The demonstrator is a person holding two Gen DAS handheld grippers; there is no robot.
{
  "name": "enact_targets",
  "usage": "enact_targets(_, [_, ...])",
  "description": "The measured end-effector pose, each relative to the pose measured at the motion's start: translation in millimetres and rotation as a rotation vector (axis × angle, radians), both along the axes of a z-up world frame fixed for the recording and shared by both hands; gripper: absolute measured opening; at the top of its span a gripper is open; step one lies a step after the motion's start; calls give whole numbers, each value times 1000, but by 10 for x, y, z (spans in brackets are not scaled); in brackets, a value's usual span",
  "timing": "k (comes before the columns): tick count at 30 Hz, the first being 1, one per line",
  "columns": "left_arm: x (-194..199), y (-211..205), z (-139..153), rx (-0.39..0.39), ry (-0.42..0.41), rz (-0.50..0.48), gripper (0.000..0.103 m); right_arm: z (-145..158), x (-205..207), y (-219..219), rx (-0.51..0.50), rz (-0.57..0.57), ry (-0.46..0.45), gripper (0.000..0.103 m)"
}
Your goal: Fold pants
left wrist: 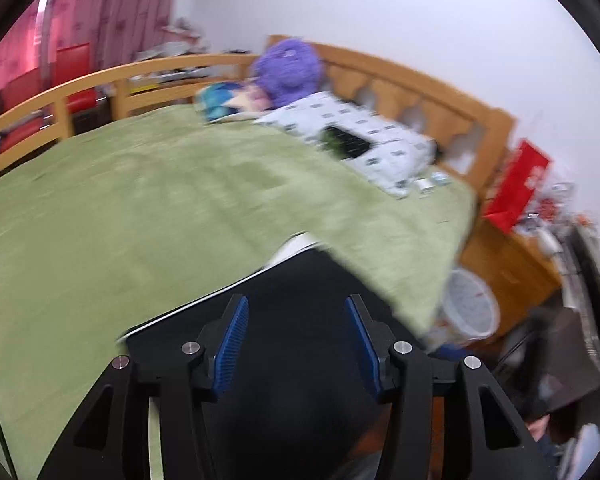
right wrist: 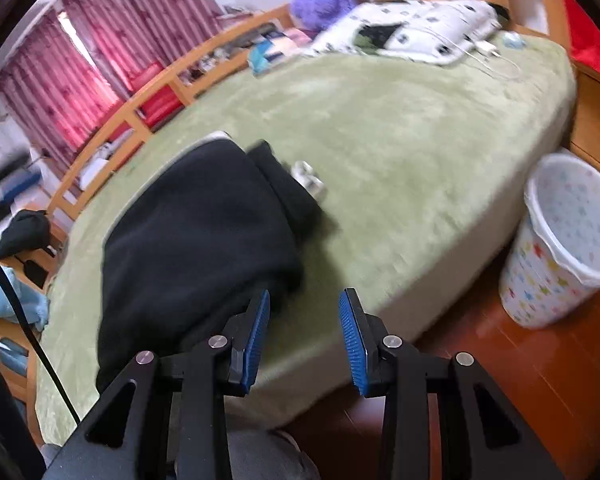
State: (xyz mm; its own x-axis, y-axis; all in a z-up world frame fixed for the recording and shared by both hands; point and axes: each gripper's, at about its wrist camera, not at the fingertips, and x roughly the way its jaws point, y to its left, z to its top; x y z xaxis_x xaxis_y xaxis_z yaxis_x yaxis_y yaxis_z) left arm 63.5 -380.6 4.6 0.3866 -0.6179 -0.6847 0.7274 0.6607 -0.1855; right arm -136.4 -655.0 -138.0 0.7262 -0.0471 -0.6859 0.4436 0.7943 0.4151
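Left gripper (left wrist: 296, 344): two blue pads apart, nothing clamped; right gripper (right wrist: 304, 342): likewise apart, empty; one pair black pants (right wrist: 196, 240) folded on green blanket (right wrist: 400, 152) near bed edge; one patterned wastebasket (right wrist: 560, 248) beside bed

black pants (left wrist: 300, 288) partly behind gripper fingers, small bedside clutter blurred

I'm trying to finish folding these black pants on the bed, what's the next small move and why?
Probably bring the right gripper left onto the near edge of the black pants. Both it and the left gripper are open and hold nothing, and the pants lie in a bunched, uneven fold on the green blanket.
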Motion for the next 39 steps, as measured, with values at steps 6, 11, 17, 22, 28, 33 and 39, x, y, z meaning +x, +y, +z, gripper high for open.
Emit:
enact_targets(6, [214, 673, -677, 64, 148, 160, 52, -89, 544, -17, -48, 37, 13, 63])
enact_targets(11, [240, 1046, -1245, 77, 308, 233, 52, -356, 693, 51, -22, 122, 142, 34])
enact_targets(17, [211, 1076, -1535, 67, 382, 228, 52, 364, 662, 228, -151, 176, 14, 14])
enact_targets(22, [193, 957, -1491, 15, 382, 183, 52, 513, 819, 94, -250, 154, 2, 14])
enact_targets(28, [288, 851, -1485, -56, 400, 159, 59, -175, 842, -313, -131, 86, 148, 35])
enact_targets(33, [465, 682, -1718, -67, 459, 173, 62, 93, 753, -395, -201, 76, 99, 60])
enact_targets(39, [536, 576, -1978, -88, 535, 191, 69, -188, 1210, -487, -147, 243, 180, 69])
